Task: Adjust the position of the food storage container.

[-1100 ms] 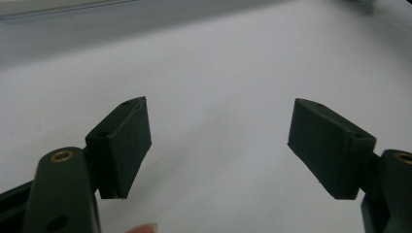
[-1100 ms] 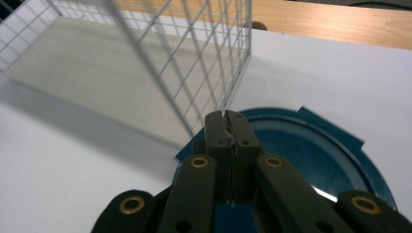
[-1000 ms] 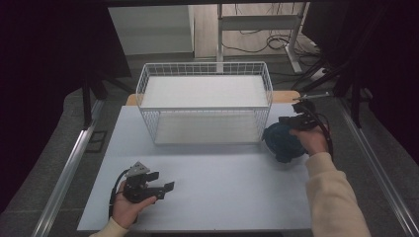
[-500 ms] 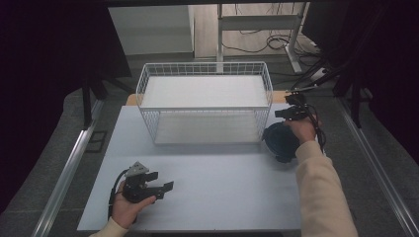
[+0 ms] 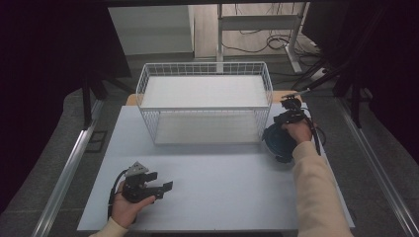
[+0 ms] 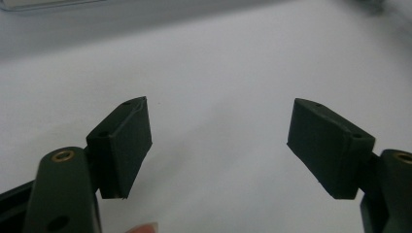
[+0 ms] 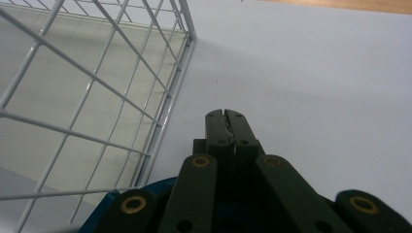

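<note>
Blue round thing (image 5: 277,143) lies on the table (image 5: 222,187) beside the wire basket (image 5: 205,106) — not yet in — my right gripper (image 5: 291,111) hovering over it pinched closed on nothing, my left gripper (image 5: 160,186) resting agape, empty.

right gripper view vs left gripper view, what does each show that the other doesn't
Right gripper view alone: the white wire basket, a blue round thing low under the right tongs, whose jaws are shut together with nothing between them, and a strip of wooden edge at the top.

Left gripper view alone: the left tongs, jaws wide apart and empty, and a fingertip at the bottom edge.

Both: the pale table top.
</note>
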Action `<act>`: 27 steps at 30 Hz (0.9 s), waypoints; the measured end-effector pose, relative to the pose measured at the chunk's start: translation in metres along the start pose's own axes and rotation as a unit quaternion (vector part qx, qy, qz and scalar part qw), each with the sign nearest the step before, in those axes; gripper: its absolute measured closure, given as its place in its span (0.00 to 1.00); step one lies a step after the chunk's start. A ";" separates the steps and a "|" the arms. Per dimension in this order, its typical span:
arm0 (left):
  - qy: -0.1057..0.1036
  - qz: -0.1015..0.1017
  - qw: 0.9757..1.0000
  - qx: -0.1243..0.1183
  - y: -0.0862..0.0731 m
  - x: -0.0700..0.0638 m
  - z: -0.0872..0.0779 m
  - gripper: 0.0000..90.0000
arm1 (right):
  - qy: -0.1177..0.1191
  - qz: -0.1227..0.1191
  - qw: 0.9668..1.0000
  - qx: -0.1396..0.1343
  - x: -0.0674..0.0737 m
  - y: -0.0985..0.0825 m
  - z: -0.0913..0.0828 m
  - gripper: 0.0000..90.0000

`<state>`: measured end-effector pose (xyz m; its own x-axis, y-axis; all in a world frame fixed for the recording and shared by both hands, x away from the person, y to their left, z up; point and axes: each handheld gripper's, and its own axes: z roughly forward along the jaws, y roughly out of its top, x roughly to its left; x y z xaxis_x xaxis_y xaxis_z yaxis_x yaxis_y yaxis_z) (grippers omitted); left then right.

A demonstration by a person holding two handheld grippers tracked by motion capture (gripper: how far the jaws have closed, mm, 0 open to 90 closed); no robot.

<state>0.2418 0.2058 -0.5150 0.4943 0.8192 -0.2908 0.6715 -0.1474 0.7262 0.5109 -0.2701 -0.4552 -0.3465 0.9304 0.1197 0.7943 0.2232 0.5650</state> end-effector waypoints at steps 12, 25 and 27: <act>0.001 0.005 1.000 0.001 -0.001 -0.003 -0.001 0.27 | -0.004 -0.019 1.000 0.007 0.009 -0.008 -0.005 1.00; -0.002 0.010 1.000 0.003 -0.001 -0.005 -0.001 0.27 | -0.001 -0.029 1.000 -0.003 0.016 -0.033 -0.020 1.00; -0.002 0.010 1.000 0.003 -0.001 -0.005 -0.001 0.27 | -0.001 -0.029 1.000 -0.002 0.017 -0.037 -0.022 1.00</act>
<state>0.2384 0.2021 -0.5136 0.5107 0.8133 -0.2788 0.6644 -0.1675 0.7284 0.4647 -0.2690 -0.4555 -0.3916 0.9162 0.0847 0.7709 0.2764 0.5738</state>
